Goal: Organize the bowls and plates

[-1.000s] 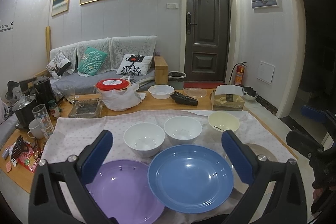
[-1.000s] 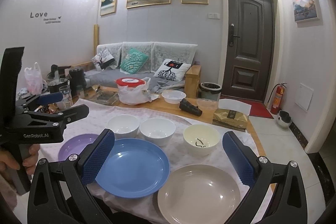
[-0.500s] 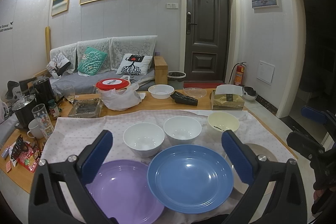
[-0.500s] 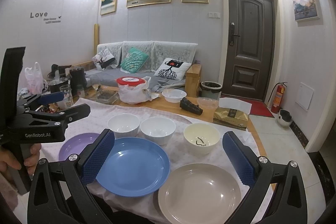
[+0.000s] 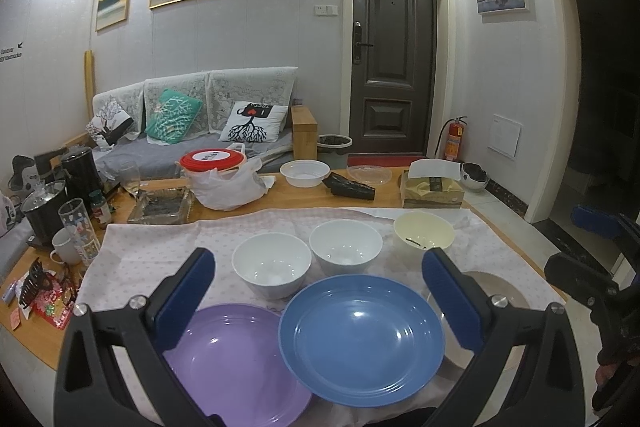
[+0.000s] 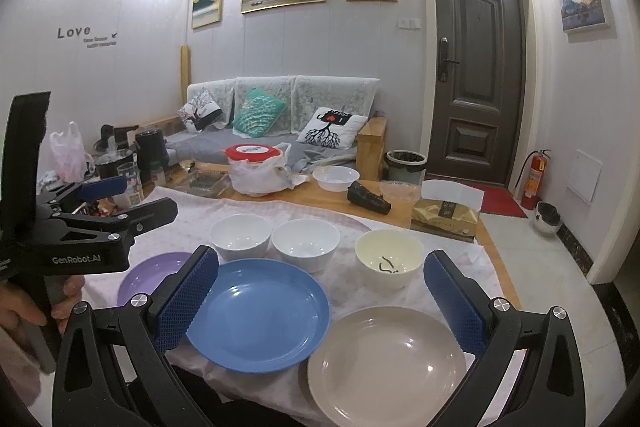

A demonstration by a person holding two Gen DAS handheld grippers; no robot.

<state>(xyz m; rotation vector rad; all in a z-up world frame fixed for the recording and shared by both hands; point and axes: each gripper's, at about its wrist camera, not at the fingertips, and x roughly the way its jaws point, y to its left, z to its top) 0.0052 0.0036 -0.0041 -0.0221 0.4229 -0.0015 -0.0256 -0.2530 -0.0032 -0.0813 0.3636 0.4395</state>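
On the dotted cloth [image 5: 152, 251] lie a purple plate [image 5: 236, 359] and a blue plate [image 5: 362, 339] side by side. Behind them stand two white bowls [image 5: 272, 267] [image 5: 346, 251] and a cream bowl [image 5: 424, 233]. A beige plate [image 6: 386, 363] lies at the near right, in front of the cream bowl [image 6: 390, 263]. My left gripper [image 5: 318, 263] hovers open over the purple and blue plates, holding nothing. My right gripper [image 6: 320, 259] hovers open over the blue plate [image 6: 258, 315] and the beige plate, also holding nothing.
Beyond the cloth the wooden table holds a red-lidded container in a plastic bag [image 5: 216, 167], a glass tray [image 5: 160, 207], a white tub [image 5: 304, 173] and a tissue box [image 5: 432, 189]. Glasses, a mug and kettles crowd the left end [image 5: 76, 227]. A sofa [image 5: 200, 131] stands behind.
Almost nothing differs. In the right wrist view the left gripper has drifted slightly to the right. All plates and bowls lie where they were.
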